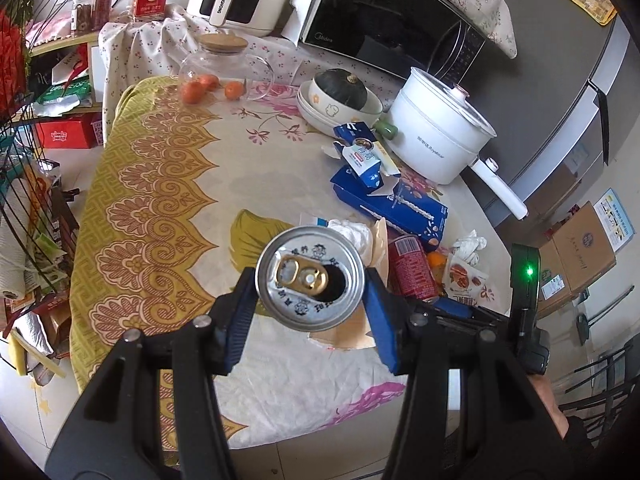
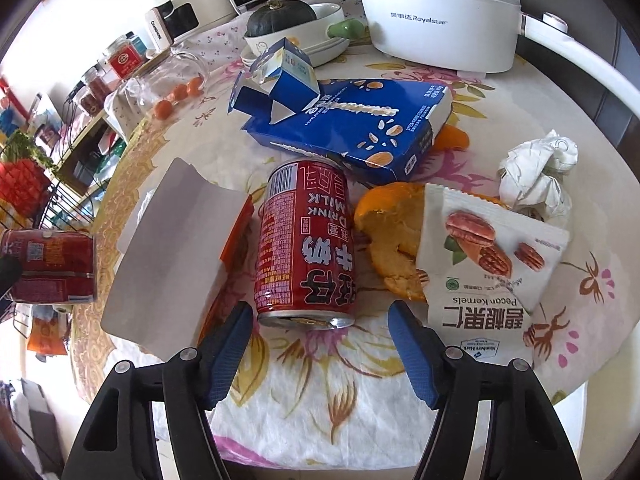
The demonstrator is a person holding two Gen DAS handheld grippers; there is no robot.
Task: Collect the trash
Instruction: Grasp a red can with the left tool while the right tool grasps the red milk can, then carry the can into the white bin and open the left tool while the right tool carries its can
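My left gripper [image 1: 310,280] is shut on an opened drink can [image 1: 310,278], held upright above the table; I see its silver top with the pull tab. The same can shows red at the left edge of the right wrist view [image 2: 52,266]. My right gripper [image 2: 320,324] is open, its blue pads on either side of the base of a second red milk can [image 2: 306,246] lying on its side. Around it lie a torn white card [image 2: 168,256], orange peel [image 2: 390,240], a pecan kernel packet [image 2: 486,258], a crumpled tissue [image 2: 536,178] and a flattened blue carton [image 2: 344,120].
A white electric pot [image 2: 436,12] and a bowl with a dark squash [image 2: 280,20] stand at the back of the table. A glass jar with small oranges [image 1: 216,74], a microwave [image 1: 392,16] and a cluttered wire rack [image 1: 24,200] surround the floral tablecloth [image 1: 160,184].
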